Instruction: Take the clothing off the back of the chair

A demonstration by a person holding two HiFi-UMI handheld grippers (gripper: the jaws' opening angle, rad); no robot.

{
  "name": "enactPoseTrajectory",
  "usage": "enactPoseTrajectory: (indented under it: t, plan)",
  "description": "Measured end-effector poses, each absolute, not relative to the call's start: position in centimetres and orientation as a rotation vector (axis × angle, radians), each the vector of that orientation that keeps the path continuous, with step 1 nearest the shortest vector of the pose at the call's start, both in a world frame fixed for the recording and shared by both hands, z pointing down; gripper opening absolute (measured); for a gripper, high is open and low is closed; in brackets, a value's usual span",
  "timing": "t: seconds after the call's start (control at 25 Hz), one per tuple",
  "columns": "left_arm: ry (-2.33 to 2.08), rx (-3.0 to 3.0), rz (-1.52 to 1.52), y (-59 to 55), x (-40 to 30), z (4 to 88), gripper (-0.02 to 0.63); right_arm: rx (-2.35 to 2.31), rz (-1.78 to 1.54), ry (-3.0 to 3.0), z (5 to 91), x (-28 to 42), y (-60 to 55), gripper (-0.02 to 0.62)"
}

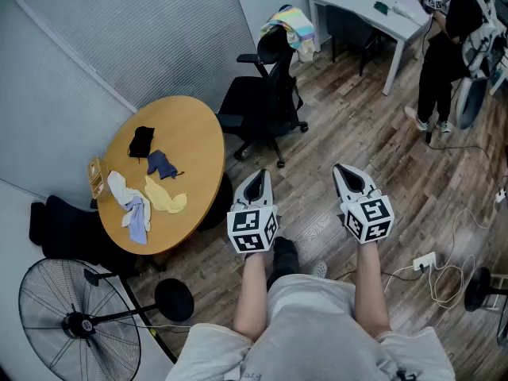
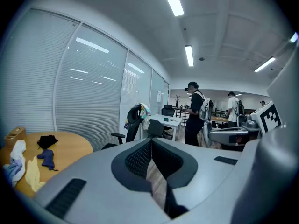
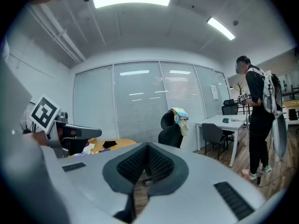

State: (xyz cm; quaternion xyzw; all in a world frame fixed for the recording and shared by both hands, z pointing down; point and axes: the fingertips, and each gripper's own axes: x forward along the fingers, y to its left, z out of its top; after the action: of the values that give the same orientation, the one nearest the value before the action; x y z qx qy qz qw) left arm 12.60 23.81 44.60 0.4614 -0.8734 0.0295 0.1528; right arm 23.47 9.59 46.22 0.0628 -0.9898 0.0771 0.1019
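A round wooden table (image 1: 198,125) strewn with small cloths (image 1: 147,197) stands at left, beside a black office chair (image 1: 262,105) whose backrest top carries the multicoloured clothing (image 1: 290,24), well apart from both grippers. In the foreground, the left gripper (image 1: 257,177) and right gripper (image 1: 344,171) are held side by side over the wood floor (image 1: 381,141), each with jaws pressed together on nothing. At far right, a person in black (image 1: 441,62) stands by a white desk (image 1: 365,2).
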Motion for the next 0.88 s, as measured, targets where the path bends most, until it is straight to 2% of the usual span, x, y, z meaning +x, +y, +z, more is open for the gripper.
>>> enactPoseTrajectory:
  t: [0.4, 0.72, 0.88]
  plan:
    - [-2.445, 1.481, 0.121, 21.3, 9.4, 45.1, 0.026, 0.163, 0.345, -2.927, 46.2, 20.7, 6.5, 0.023]
    - [-2.447, 1.491, 0.183, 17.5, -0.4, 43.8, 0.026, 0.199, 0.268, -2.917, 43.9, 13.5, 2.7, 0.023]
    - [-2.453, 1.617, 0.104, 16.0, -4.2, 42.0, 0.026, 0.239, 0.253, -2.915, 43.1, 9.0, 1.6, 0.025]
